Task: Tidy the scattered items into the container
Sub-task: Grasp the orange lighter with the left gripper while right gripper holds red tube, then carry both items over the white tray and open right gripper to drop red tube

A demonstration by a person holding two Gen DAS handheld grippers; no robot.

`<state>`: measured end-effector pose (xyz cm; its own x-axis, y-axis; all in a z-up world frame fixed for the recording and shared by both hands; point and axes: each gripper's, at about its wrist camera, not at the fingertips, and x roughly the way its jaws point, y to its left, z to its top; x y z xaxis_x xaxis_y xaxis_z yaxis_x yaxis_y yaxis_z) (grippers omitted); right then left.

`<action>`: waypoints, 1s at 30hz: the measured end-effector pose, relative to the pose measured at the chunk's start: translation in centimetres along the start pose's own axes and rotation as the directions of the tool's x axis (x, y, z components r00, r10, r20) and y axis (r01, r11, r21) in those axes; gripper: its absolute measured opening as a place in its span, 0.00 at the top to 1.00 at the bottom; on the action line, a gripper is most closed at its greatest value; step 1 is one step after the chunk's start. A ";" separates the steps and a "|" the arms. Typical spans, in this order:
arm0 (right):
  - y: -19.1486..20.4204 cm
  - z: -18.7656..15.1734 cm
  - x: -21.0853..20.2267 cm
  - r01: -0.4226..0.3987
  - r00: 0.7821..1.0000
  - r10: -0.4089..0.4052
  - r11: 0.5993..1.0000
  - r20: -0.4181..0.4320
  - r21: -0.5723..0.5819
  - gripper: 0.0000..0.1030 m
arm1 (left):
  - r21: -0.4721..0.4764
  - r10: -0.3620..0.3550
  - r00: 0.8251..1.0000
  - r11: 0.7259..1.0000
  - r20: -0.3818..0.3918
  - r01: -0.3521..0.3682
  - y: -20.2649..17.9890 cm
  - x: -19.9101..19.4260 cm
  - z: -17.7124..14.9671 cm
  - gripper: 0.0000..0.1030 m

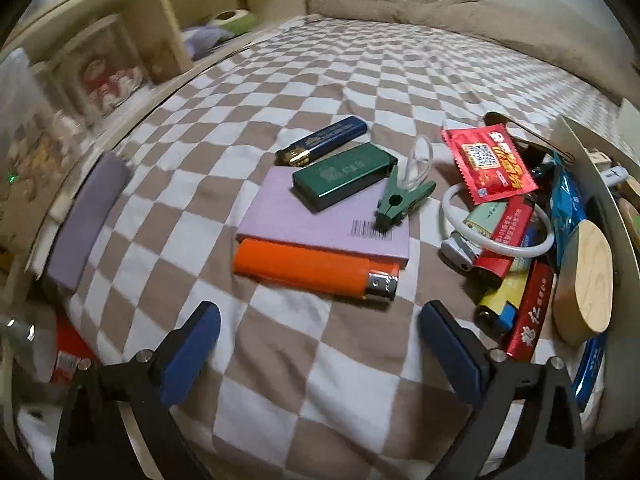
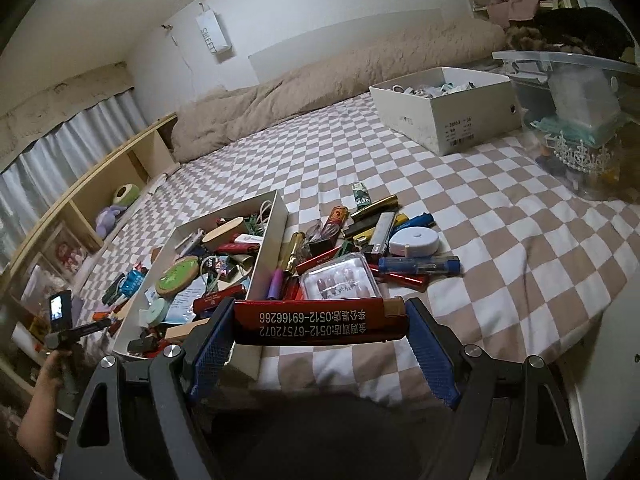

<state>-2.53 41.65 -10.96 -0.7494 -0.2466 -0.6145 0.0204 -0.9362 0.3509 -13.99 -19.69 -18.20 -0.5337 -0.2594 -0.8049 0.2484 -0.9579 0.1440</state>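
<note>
Right gripper (image 2: 320, 344): clamped lengthwise on a red lighter (image 2: 316, 322) printed with white numerals, held just beside the near corner of the white container (image 2: 276, 220).
Left gripper (image 1: 320, 344): jaws apart, nothing between them, above bare bedspread.
Ahead of it: orange lighter (image 1: 316, 270) against a lilac box (image 1: 320, 220); green lighter (image 1: 344, 176) and green clip (image 1: 396, 204) lying on the box; blue lighter (image 1: 324, 140) behind.
Beside container: heap of lighters, clear case (image 2: 340, 282), round white tape measure (image 2: 414, 242).
Surface: checkered bedspread (image 2: 500, 220).
Beyond: second white box (image 2: 440, 112), beige blanket (image 2: 320, 80), wooden shelving (image 2: 120, 176).

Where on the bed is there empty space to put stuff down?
Bare checkered sheet lies between the scattered pile and the far white box, and in front of the orange lighter. It is crowded inside the near box.
</note>
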 end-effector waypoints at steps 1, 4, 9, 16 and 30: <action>0.0 0.0 0.0 0.000 1.000 0.000 1.000 -0.002 0.000 0.19 | -0.001 -0.011 1.000 1.000 0.003 0.011 0.3 0.2 0.2 0.00; 0.3 -0.1 0.2 0.000 1.000 0.000 1.000 -0.012 -0.006 0.19 | 0.016 -0.035 0.999 0.999 0.015 0.034 1.1 0.9 1.0 0.00; 0.7 -0.3 0.4 -0.006 1.000 0.006 1.000 -0.021 -0.005 0.19 | 0.014 -0.090 0.996 0.996 0.015 0.090 2.0 1.7 1.7 0.01; 2.3 -0.4 0.5 0.032 0.999 -0.032 0.998 -0.002 -0.053 0.19 | 0.128 -0.069 0.997 0.990 0.032 0.064 0.2 0.4 1.3 0.19; 5.5 -0.9 2.1 -0.043 0.999 0.044 0.997 0.023 -0.062 0.19 | -0.003 -0.083 0.979 0.996 0.185 0.085 -2.2 -7.9 0.7 0.19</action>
<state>-3.40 35.74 -11.01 -0.7628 -0.2819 -0.5819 0.0933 -0.9385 0.3323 -10.87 -15.67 -11.79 -0.6928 -0.1968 -0.6937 0.2042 -0.9762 0.0730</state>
